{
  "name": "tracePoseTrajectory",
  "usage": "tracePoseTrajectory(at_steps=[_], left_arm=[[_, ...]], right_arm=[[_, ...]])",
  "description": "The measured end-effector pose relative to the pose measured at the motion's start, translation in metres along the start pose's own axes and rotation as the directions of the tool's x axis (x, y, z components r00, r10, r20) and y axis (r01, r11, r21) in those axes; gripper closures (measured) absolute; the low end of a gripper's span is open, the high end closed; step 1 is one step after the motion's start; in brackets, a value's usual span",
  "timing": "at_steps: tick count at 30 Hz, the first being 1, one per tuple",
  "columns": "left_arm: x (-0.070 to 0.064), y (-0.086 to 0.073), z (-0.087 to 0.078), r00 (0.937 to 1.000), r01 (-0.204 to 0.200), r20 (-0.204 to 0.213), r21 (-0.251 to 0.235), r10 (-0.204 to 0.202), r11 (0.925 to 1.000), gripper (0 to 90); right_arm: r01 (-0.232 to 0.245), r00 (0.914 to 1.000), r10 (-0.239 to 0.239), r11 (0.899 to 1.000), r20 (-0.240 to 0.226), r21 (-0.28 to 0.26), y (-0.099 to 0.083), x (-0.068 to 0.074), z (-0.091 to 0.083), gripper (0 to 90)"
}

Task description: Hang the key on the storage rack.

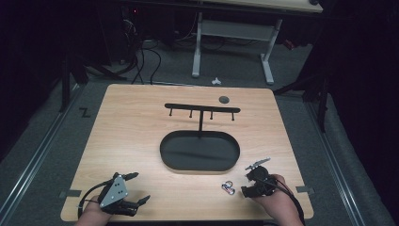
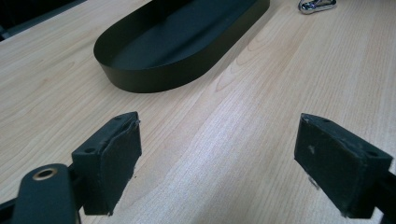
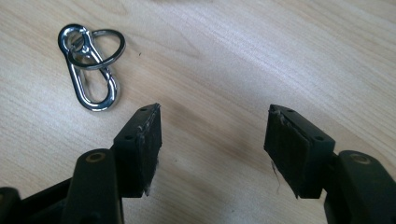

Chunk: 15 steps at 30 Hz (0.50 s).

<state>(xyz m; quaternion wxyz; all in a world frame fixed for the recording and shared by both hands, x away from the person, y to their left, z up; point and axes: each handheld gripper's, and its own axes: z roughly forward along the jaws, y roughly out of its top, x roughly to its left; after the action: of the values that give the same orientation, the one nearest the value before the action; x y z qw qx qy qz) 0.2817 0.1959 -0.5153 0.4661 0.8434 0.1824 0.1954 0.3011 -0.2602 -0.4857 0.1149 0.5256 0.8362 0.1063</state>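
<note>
A silver carabiner with a key ring [image 1: 228,187] [image 3: 91,65] lies flat on the wooden table near the front edge, right of centre. My right gripper [image 1: 245,182] [image 3: 215,135] is open just to its right, jaws low over bare wood, with the carabiner outside them to the left. A black oval tray [image 1: 200,165] [image 2: 154,77] sits mid-table, and a black hook rack [image 1: 202,109] rises from its far side. My left gripper [image 1: 140,187] [image 2: 219,149] stands wide open at the front left, holding nothing and facing the tray. In the left gripper view the carabiner [image 2: 317,4] is at the top right.
A small dark round disc [image 1: 224,99] lies on the table behind the rack. Beyond the table stand a white-legged desk [image 1: 233,33] and floor cables [image 1: 141,61]. Both hands rest at the table's front edge.
</note>
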Motion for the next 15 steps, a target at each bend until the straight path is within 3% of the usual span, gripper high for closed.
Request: tracePoseTrajectory(at_steps=[15], left_arm=[[0.0001,0.0003,0.0002,1.0,0.002,0.002,0.0,-0.002,1.0,15.3]], right_arm=[[0.032,0.9995,-0.033,0.989,0.003,0.142,0.0086,-0.0034,-0.0012,34.4]])
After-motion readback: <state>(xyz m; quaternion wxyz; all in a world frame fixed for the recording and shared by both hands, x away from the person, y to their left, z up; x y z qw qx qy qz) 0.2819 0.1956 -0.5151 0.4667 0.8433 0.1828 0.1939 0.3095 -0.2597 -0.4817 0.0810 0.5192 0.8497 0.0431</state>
